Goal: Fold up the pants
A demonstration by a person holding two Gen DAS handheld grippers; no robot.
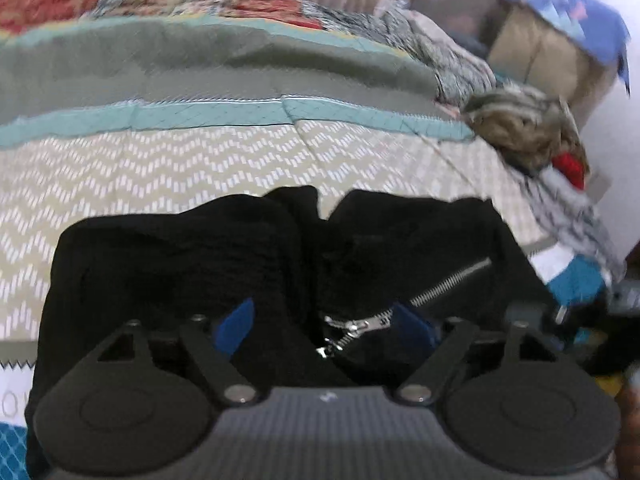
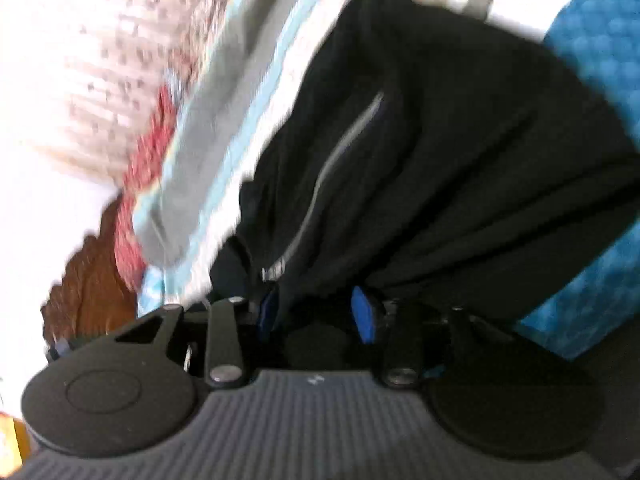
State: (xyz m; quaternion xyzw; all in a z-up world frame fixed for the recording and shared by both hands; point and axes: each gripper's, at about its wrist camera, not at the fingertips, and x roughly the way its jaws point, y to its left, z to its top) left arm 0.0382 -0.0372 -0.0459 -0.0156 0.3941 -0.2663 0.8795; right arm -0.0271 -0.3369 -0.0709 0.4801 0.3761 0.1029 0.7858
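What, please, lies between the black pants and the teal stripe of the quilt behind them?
In the left wrist view, only bare zigzag-patterned bedcover lies between the black pants and the teal stripe; nothing else rests on that stretch.

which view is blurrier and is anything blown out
Right wrist view: heavy motion smear, bedding at upper left washed out to white, pants a near featureless black. Left wrist view: sharper, the zipper crisp, blur mainly at the right edge.
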